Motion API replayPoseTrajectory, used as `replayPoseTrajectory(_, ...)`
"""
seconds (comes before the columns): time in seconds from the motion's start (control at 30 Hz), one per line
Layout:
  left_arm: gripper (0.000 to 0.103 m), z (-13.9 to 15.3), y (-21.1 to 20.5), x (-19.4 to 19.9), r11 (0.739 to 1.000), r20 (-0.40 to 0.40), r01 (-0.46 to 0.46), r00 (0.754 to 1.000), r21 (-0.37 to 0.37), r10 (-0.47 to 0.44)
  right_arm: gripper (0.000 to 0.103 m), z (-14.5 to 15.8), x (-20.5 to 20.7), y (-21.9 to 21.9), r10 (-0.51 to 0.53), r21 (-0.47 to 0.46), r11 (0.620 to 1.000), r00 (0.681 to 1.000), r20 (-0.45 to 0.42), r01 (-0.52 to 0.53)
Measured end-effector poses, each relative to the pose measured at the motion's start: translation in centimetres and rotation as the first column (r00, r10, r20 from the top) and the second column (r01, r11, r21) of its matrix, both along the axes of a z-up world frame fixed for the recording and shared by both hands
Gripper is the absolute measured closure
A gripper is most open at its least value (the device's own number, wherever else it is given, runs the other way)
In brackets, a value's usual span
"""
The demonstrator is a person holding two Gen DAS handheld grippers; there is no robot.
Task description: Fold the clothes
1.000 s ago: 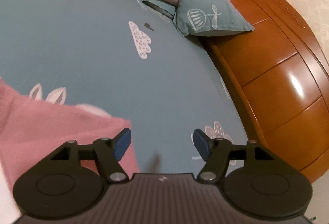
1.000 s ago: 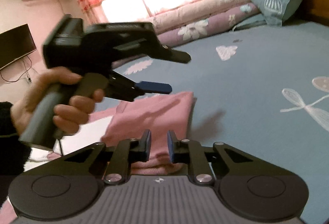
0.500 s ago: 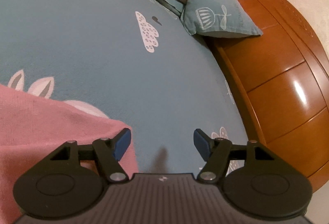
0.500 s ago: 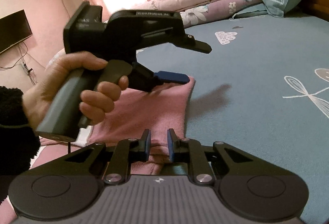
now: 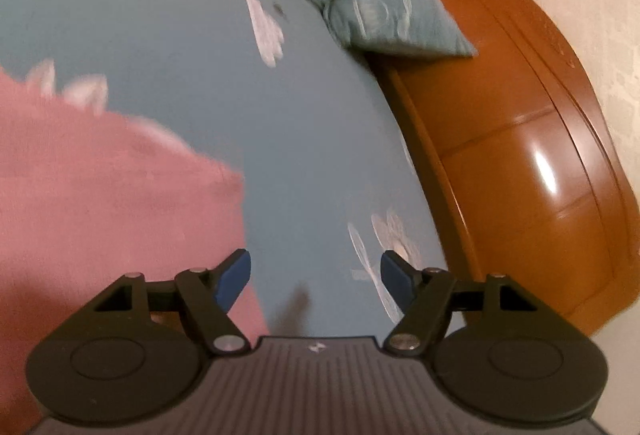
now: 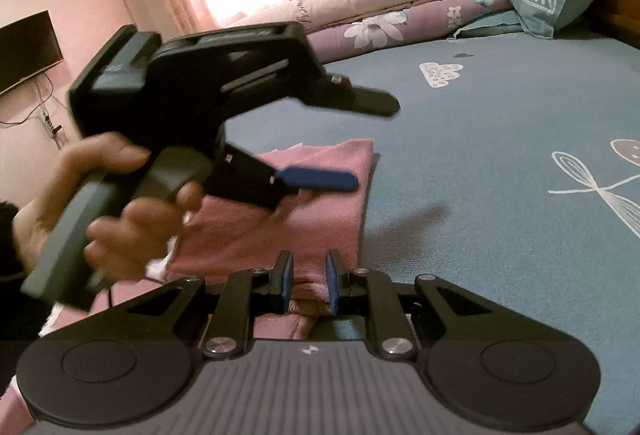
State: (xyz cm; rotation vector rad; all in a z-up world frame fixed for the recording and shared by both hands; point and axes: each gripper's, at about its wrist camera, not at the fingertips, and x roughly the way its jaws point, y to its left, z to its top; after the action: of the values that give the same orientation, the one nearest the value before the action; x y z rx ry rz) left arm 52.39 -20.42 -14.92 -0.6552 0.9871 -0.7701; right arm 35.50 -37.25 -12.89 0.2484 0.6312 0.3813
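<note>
Pinching a bunched fold of the pink knitted garment (image 6: pixel 320 219) on the blue patterned bedsheet (image 6: pixel 500 155) with our right gripper (image 6: pixel 308 277), we are lowering our spread, just-widened, empty left gripper (image 5: pixel 316 275) beside its far corner.

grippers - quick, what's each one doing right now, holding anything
Left gripper: tongs open, just been opening, nothing between them, above the pink garment.
Right gripper: tongs closed on a fold of the pink garment.

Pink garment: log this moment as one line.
left claw: open, empty, over corner | right claw: shut on pink garment | bed: garment partly folded
</note>
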Motion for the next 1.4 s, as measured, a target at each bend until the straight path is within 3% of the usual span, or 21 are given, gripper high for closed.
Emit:
replayPoseTrajectory(0.17,0.032,0.3,1.0,0.7,0.998,-0.013,-0.057,0.998,-0.037,0.057,0.082,-0.1,0.2,-0.1,0.003,0.007,1.0,1.0,-0.003,-0.003)
replayPoseTrajectory(0.33,0.03,0.6,2.3,-2.1,0.998,-0.02,0.047,0.999,-0.029,-0.048,0.082,0.0,0.1,-0.1,0.002,0.003,1.0,1.0,-0.003,-0.002)
replayPoseTrajectory(0.43,0.03,0.2,4.1,-3.4,0.998,-0.034,0.057,0.998,-0.01,-0.057,0.082,0.0,0.2,0.0,0.002,0.0,1.0,1.0,-0.003,-0.002)
replayPoseTrajectory(0.73,0.026,0.0,15.7,-6.5,0.992,-0.071,-0.118,0.991,-0.047,0.114,0.082,0.0,0.2,0.1,-0.001,-0.001,1.0,1.0,-0.007,0.0)
replayPoseTrajectory(0.87,0.026,-0.3,21.9,-7.9,0.967,-0.085,-0.239,0.969,-0.085,0.232,0.082,0.0,0.1,0.2,-0.001,-0.005,1.0,1.0,-0.004,0.001)
replayPoseTrajectory(0.97,0.026,-0.2,24.8,-9.0,0.943,-0.096,-0.329,0.941,-0.044,0.324,0.082,0.0,0.1,0.3,-0.003,-0.008,1.0,1.0,-0.004,0.003)
replayPoseTrajectory(1.03,0.026,-0.2,25.8,-9.3,0.933,-0.116,-0.356,0.93,-0.056,0.348,0.081,0.0,0.2,0.3,-0.004,-0.012,1.0,1.0,-0.003,0.004)
replayPoseTrajectory(1.1,0.024,0.5,24.9,-8.9,0.936,-0.104,-0.35,0.933,-0.036,0.345,0.081,0.0,0.2,0.4,-0.005,-0.014,1.0,1.0,-0.003,0.005)
replayPoseTrajectory(1.3,0.024,2.5,16.7,-6.2,0.98,-0.015,-0.189,0.982,-0.067,0.189,0.081,0.0,0.2,0.4,-0.004,-0.021,1.0,1.0,-0.002,0.004)
replayPoseTrajectory(1.4,0.024,1.8,12.7,-5.1,0.992,-0.034,-0.109,0.994,-0.064,0.107,0.081,0.0,0.2,0.3,-0.002,-0.018,1.0,1.0,-0.004,0.002)
